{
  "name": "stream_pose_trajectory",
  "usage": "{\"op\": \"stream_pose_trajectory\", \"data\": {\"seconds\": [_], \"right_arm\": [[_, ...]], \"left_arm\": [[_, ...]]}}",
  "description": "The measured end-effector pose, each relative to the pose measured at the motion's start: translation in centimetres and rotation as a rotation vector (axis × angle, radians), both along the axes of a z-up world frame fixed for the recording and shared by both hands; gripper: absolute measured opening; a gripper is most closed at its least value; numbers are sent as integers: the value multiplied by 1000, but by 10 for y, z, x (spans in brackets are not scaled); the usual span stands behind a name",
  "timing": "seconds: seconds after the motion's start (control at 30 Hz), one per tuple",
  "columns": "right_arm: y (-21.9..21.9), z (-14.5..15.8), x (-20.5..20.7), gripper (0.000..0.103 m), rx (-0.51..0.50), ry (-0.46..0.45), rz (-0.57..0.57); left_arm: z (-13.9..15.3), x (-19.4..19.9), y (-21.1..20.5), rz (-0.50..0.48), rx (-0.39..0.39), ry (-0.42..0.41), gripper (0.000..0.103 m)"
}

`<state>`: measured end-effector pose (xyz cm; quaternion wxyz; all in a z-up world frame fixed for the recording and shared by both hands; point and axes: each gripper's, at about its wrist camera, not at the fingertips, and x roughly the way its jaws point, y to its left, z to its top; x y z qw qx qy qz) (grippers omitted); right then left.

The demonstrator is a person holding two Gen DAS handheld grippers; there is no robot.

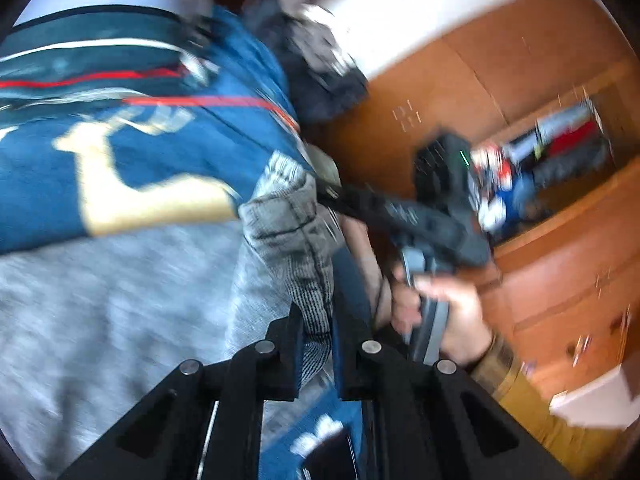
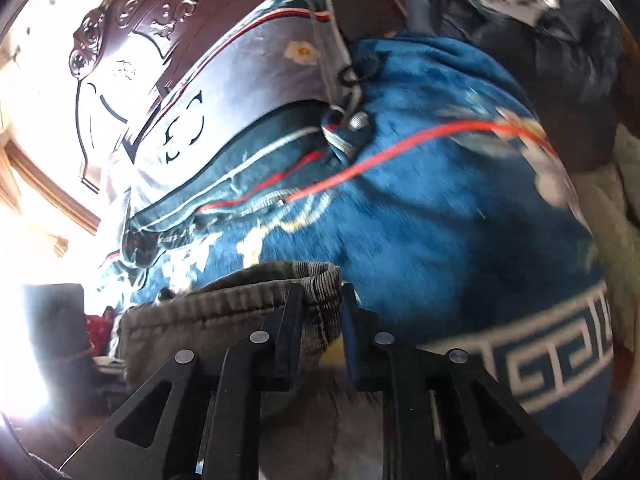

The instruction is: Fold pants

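Note:
The grey pants (image 1: pixel 120 312) lie on the bed, and their ribbed band (image 1: pixel 288 224) is lifted up. My left gripper (image 1: pixel 318 304) is shut on the lower part of that band. In the left wrist view a hand (image 1: pixel 448 312) holds the right gripper (image 1: pixel 326 190), whose tip meets the upper end of the same band. In the right wrist view the right gripper (image 2: pixel 322 300) is shut on the ribbed band (image 2: pixel 256 288), with cloth between its fingers; the grey pants (image 2: pixel 168 344) hang to the left.
A blue blanket (image 1: pixel 152 168) with gold patterns and a red cord (image 2: pixel 400 152) covers the bed beneath the pants. Dark clothes (image 2: pixel 540 32) are piled at the back. A carved headboard (image 2: pixel 132 20) and a brown wooden wardrobe (image 1: pixel 560 260) stand around the bed.

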<state>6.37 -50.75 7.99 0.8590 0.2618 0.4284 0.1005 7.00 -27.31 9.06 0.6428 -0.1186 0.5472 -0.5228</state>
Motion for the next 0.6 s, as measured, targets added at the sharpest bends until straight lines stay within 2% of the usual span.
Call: {"op": "stream_pose_trajectory", "data": {"seconds": [0.07,0.1,0.13,0.23,0.33,0.4,0.43,0.5,0.6], "right_arm": [[-10,-10,-14,38,-15,53,-50],[-17,-14,-23,49,-35,83,-90],[-25,-17,-34,52,-40,103,-130],[-40,-16,-62,52,-10,114,-198],[-44,-8,-87,52,26,97,-218],[-41,-5,-98,52,51,107,-217],[-40,-5,-103,52,72,115,-214],[-27,-10,-114,52,120,146,-196],[-8,-15,-128,52,89,223,-177]], "left_arm": [[-10,-25,-24,-59,72,-22,13],[-16,-35,-34,-79,100,-22,13],[-22,-45,-43,-103,125,-25,13],[-28,-65,-57,-129,169,-55,20],[-19,-69,-54,-126,152,-63,33],[-9,-71,-41,-130,155,-103,48],[-3,-73,-34,-131,160,-131,51],[3,-74,-15,-133,184,-183,53],[-1,-68,22,-112,257,-223,53]]}}
